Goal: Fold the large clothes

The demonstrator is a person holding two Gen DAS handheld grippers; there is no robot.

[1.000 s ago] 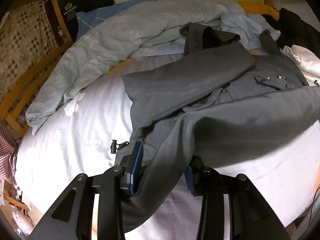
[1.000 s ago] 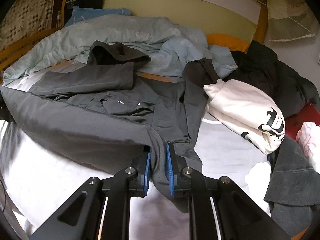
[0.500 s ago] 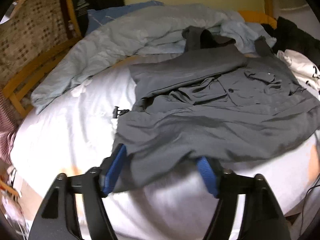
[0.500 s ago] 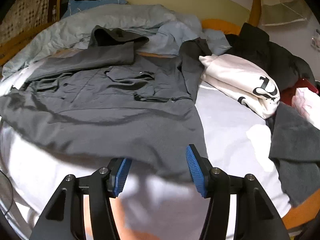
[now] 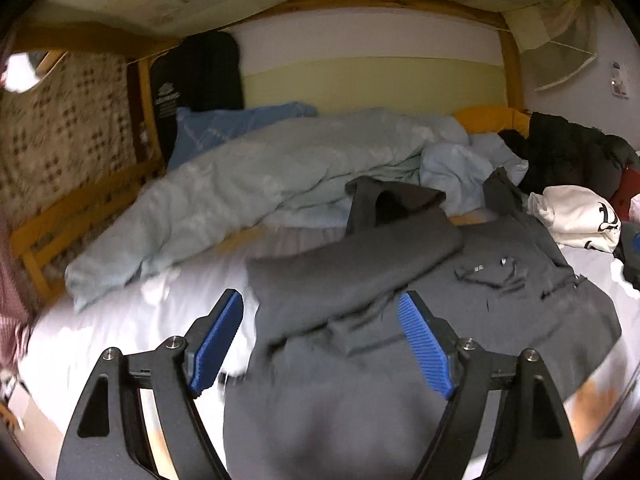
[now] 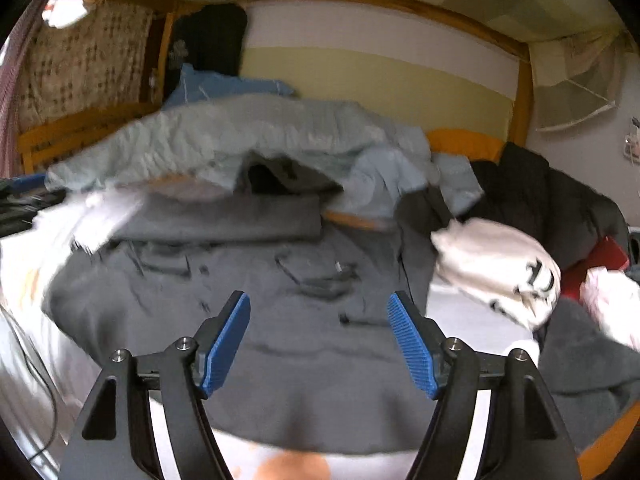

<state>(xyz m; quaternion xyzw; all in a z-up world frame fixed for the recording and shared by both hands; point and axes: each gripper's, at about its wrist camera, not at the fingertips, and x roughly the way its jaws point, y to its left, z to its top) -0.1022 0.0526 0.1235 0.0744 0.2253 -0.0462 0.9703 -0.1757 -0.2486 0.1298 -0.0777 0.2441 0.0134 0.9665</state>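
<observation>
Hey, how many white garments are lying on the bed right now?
1 for sure: a white printed top at the right, beside the grey jacket. Others may be hidden in the dark clothes pile behind it.

I see a dark grey jacket (image 5: 400, 320) on a white sheet (image 5: 120, 320), a pale blue duvet (image 5: 240, 176) and blue gripper pads (image 6: 412, 344).
</observation>
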